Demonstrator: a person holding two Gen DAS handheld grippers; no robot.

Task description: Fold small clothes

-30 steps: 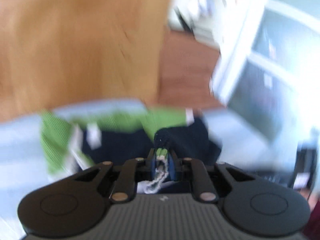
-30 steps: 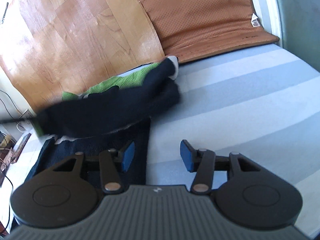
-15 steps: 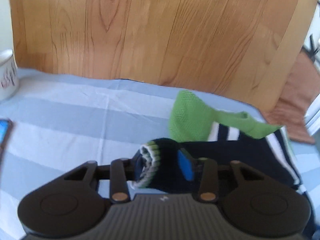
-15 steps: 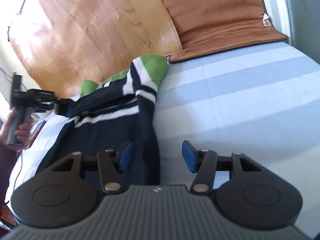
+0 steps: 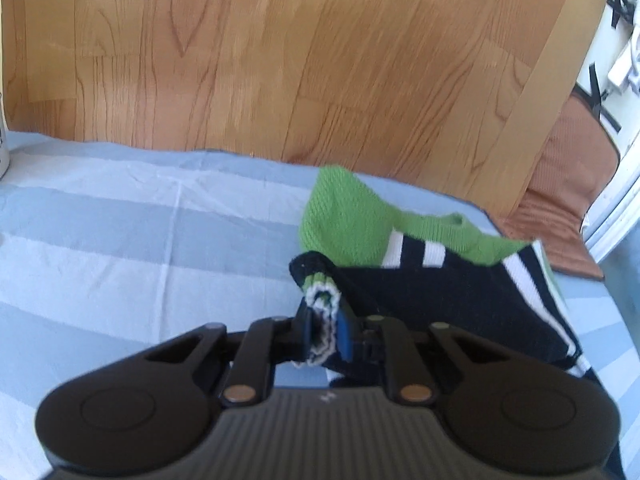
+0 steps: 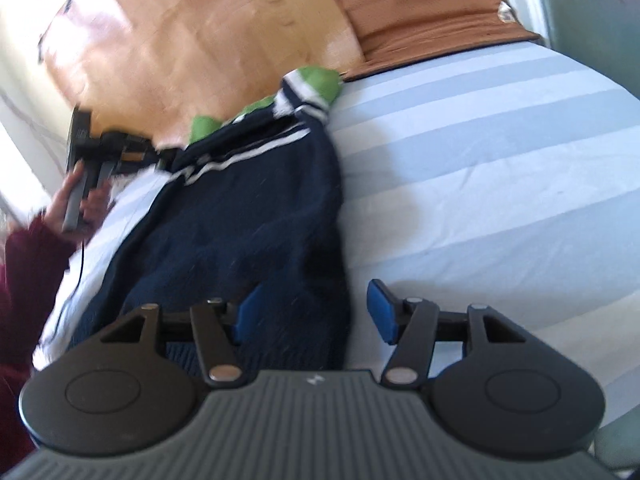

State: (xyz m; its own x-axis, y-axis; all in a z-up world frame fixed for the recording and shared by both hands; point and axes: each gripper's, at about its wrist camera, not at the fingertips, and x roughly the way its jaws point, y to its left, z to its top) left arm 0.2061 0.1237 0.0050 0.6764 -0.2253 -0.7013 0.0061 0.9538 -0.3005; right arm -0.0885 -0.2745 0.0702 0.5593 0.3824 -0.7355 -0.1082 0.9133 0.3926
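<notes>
A navy knit sweater (image 5: 440,304) with white stripes and a green top part (image 5: 344,216) lies on the striped blue sheet (image 5: 120,240). My left gripper (image 5: 326,336) has its jaws closing, and the pads pinch the sleeve's striped cuff (image 5: 320,300), which is held just above the sheet at the sweater's left side. In the right wrist view the sweater (image 6: 248,216) runs from the far wooden panel toward me. My right gripper (image 6: 314,308) hovers open over the sweater's near right edge, with the pads not touching the cloth. The left gripper (image 6: 160,156) shows there at the far left, in a person's hand (image 6: 80,200).
A wooden panel (image 5: 280,60) stands along the far side of the bed. A brown cushion (image 5: 568,184) leans beside it at the right. A white mug (image 5: 3,152) shows at the left edge. A dark red sleeve (image 6: 24,272) fills the right wrist view's lower left.
My left gripper carried the sleeve cuff across and down to the sweater's left side, widened around it, then narrowed on it again. My right gripper shifted along the sweater's near edge and spread slightly.
</notes>
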